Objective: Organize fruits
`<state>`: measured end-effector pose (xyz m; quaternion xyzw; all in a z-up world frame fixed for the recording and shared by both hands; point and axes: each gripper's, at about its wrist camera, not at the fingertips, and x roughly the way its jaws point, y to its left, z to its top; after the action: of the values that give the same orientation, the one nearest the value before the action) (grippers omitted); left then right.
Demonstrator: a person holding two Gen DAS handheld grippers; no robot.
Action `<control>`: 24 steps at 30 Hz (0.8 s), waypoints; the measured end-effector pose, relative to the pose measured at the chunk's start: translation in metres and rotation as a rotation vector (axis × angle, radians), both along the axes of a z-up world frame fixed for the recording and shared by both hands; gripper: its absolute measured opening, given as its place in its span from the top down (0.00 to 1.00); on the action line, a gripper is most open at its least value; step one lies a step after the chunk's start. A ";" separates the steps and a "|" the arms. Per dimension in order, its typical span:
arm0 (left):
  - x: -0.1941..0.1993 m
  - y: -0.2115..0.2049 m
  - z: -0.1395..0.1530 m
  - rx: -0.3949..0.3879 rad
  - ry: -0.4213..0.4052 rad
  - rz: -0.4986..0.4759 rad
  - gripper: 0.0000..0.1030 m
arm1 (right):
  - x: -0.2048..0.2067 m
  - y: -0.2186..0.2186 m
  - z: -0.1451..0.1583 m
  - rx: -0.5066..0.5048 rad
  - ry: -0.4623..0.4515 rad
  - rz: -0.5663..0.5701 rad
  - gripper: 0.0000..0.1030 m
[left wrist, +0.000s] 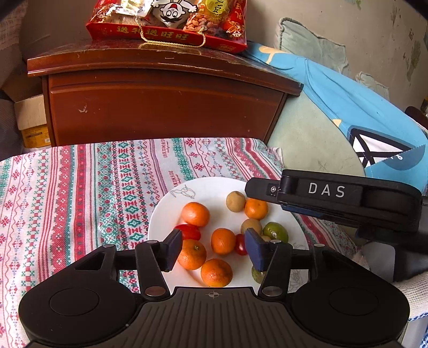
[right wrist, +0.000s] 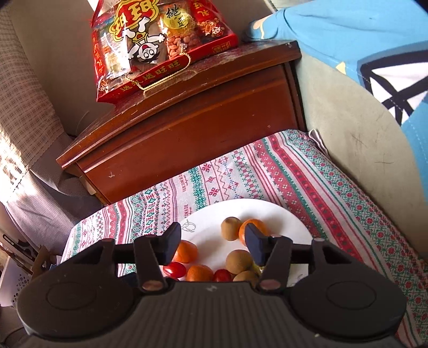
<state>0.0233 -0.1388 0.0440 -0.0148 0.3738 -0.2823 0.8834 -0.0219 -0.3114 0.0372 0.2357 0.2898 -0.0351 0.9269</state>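
A white plate (left wrist: 171, 208) on a patterned cloth holds several small oranges (left wrist: 195, 213), brown longans (left wrist: 235, 201), red cherry tomatoes (left wrist: 190, 231) and green fruits (left wrist: 276, 231). My left gripper (left wrist: 214, 249) is open and empty, hovering over the plate's near side with an orange (left wrist: 223, 240) between its fingers. My right gripper (right wrist: 212, 245) is open and empty above the same plate (right wrist: 281, 216); its body (left wrist: 334, 199) reaches in from the right in the left wrist view. In the right wrist view, longans (right wrist: 230, 227), an orange (right wrist: 254, 224) and tomatoes (right wrist: 174, 269) lie under it.
The patterned cloth (left wrist: 80, 192) covers the surface. Behind it stands a wooden cabinet (left wrist: 160, 107) with a red snack bag (left wrist: 171, 24) on top. A blue garment (left wrist: 361, 112) drapes over a green cushion on the right. A cardboard box (left wrist: 30, 120) sits at the left.
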 end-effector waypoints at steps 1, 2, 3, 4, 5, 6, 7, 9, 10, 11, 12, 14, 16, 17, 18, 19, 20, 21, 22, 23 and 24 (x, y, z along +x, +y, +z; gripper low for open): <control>-0.002 0.001 0.002 0.003 0.005 -0.001 0.48 | -0.003 0.000 0.002 -0.006 0.006 -0.006 0.46; -0.004 0.002 0.004 0.005 0.009 -0.002 0.46 | -0.005 0.000 0.004 -0.013 0.012 -0.012 0.44; -0.005 0.003 0.006 0.010 0.012 0.000 0.43 | -0.008 0.001 0.006 -0.020 0.018 -0.018 0.43; -0.007 0.005 0.009 0.017 0.014 0.003 0.41 | -0.010 0.001 0.008 -0.026 0.021 -0.021 0.42; -0.009 0.007 0.011 0.024 0.016 0.005 0.41 | -0.013 0.001 0.011 -0.032 0.022 -0.022 0.41; -0.010 0.008 0.013 0.030 0.017 0.008 0.41 | -0.015 0.002 0.013 -0.041 0.025 -0.025 0.40; -0.012 0.010 0.016 0.036 0.019 0.010 0.40 | -0.018 0.002 0.015 -0.047 0.029 -0.033 0.38; -0.014 0.015 0.019 0.049 0.026 0.025 0.36 | -0.025 0.001 0.017 -0.047 0.037 -0.054 0.34; -0.015 0.017 0.021 0.055 0.027 0.034 0.35 | -0.028 0.000 0.018 -0.044 0.042 -0.065 0.32; -0.016 0.019 0.022 0.060 0.028 0.042 0.35 | -0.031 0.000 0.019 -0.042 0.044 -0.071 0.32; -0.017 0.020 0.022 0.067 0.030 0.049 0.34 | -0.034 0.000 0.020 -0.044 0.047 -0.076 0.31; -0.018 0.022 0.022 0.085 0.038 0.063 0.34 | -0.038 0.000 0.021 -0.058 0.060 -0.086 0.30; -0.020 0.025 0.021 0.104 0.046 0.070 0.33 | -0.043 0.001 0.021 -0.072 0.082 -0.095 0.29; -0.021 0.025 0.020 0.112 0.049 0.072 0.33 | -0.045 0.002 0.022 -0.077 0.095 -0.101 0.29; -0.022 0.025 0.019 0.121 0.053 0.075 0.32 | -0.047 0.002 0.022 -0.079 0.108 -0.110 0.28; -0.022 0.026 0.019 0.131 0.057 0.080 0.30 | -0.050 0.002 0.022 -0.080 0.118 -0.117 0.28; -0.023 0.027 0.019 0.138 0.060 0.085 0.29 | -0.053 0.002 0.022 -0.080 0.125 -0.124 0.28; -0.024 0.027 0.020 0.143 0.060 0.086 0.29 | -0.056 0.003 0.023 -0.085 0.136 -0.131 0.28; -0.025 0.028 0.021 0.149 0.058 0.087 0.28 | -0.059 0.004 0.024 -0.090 0.147 -0.138 0.24; -0.026 0.028 0.022 0.155 0.058 0.089 0.27 | -0.061 0.004 0.025 -0.095 0.158 -0.143 0.20; -0.026 0.029 0.023 0.161 0.060 0.093 0.26 | -0.063 0.005 0.026 -0.099 0.167 -0.150 0.19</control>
<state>-0.0029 -0.1097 0.0671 0.0304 0.4203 -0.2095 0.8824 -0.0852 -0.3064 0.0628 0.2069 0.3457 -0.1380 0.9048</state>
